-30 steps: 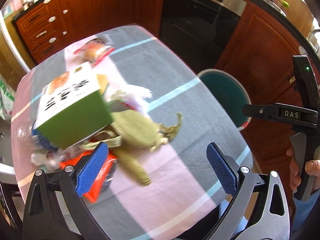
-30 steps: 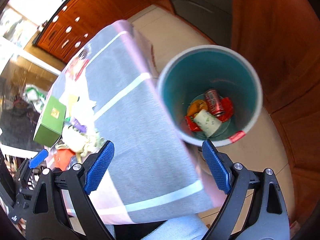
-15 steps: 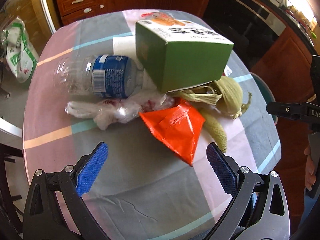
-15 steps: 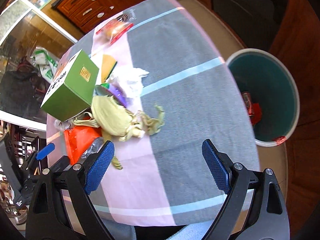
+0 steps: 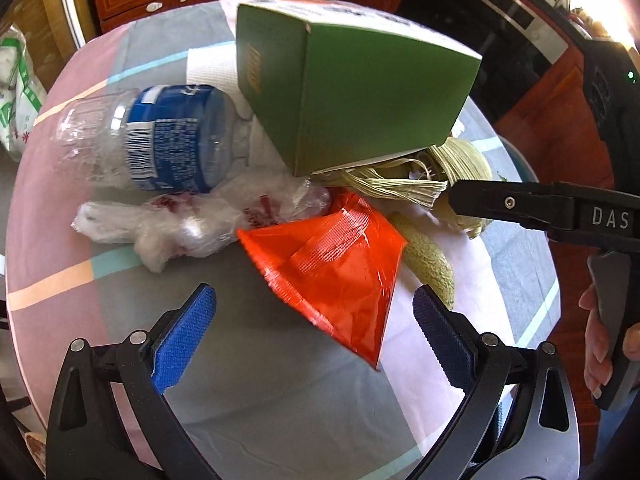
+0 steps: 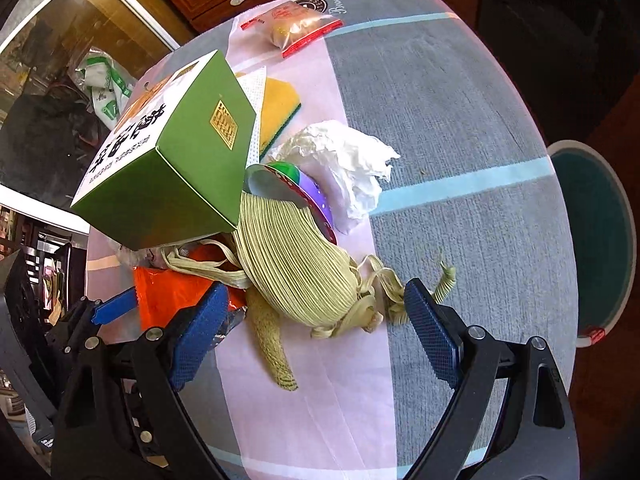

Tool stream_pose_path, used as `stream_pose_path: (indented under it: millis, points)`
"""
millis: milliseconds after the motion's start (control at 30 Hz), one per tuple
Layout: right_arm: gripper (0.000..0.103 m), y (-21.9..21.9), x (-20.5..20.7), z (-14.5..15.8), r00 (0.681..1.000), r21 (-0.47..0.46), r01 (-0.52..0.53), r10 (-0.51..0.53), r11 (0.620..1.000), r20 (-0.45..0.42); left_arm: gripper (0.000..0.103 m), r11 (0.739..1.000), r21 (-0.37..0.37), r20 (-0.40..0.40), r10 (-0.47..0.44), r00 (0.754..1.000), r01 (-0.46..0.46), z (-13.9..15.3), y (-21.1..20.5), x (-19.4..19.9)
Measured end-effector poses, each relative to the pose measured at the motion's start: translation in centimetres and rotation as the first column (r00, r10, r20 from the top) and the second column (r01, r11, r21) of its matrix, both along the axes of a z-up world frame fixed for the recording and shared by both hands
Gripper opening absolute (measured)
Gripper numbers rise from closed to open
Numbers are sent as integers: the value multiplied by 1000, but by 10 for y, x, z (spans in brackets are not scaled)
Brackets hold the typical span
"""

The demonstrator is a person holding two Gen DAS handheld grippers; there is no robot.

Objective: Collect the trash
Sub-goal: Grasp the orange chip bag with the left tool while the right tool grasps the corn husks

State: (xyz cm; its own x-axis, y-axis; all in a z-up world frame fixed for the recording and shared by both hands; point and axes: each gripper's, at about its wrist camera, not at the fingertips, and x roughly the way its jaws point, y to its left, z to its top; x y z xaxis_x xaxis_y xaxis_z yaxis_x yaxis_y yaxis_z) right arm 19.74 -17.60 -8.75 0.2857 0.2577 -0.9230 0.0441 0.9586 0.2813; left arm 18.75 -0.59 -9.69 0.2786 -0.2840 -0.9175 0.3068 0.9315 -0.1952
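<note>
Table [image 6: 440, 92] littered; both grippers' jaws wide, empty, above trash.

Glossy orange plastic wrapper [image 5: 336, 268], clear crinkled plastic bottle [image 5: 148, 136], matt cardboard box [image 5: 360, 92], woven tablecloth [image 6: 440, 120].

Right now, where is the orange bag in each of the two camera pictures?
Left wrist view: the orange bag lies in the middle, just ahead of the open left gripper, below the green box.
Right wrist view: the bag shows at lower left, mostly hidden behind a blue finger pad and the corn husk.
Shared landmark: the green box, propped on the pile.
</note>
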Motion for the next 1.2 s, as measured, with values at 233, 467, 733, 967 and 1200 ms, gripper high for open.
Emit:
stream_pose_path:
  millis: [233, 467, 733, 967, 1200]
  points:
    - [81, 4, 12, -9, 1000, 15, -27, 26, 1000, 16, 94, 999, -30, 5, 20, 1000, -20, -7, -1, 9]
    - [76, 7, 12, -18, 998, 25, -52, 51, 998, 24, 46, 1000, -20, -3, 14, 1000, -14, -3, 1, 6]
    - [38, 4, -11, -18, 997, -2, -75, 75, 997, 34, 47, 1000, 12, -7, 20, 1000, -19, -2, 2, -5]
    - [37, -18, -47, -13, 999, 6, -45, 45, 999, 28, 60, 999, 28, 10, 16, 1000, -16, -4, -9, -11]
    - [37, -56, -79, 1, 998, 33, 29, -31, 999, 49, 22, 1000, 3, 35, 29, 999, -29, 13, -6, -25]
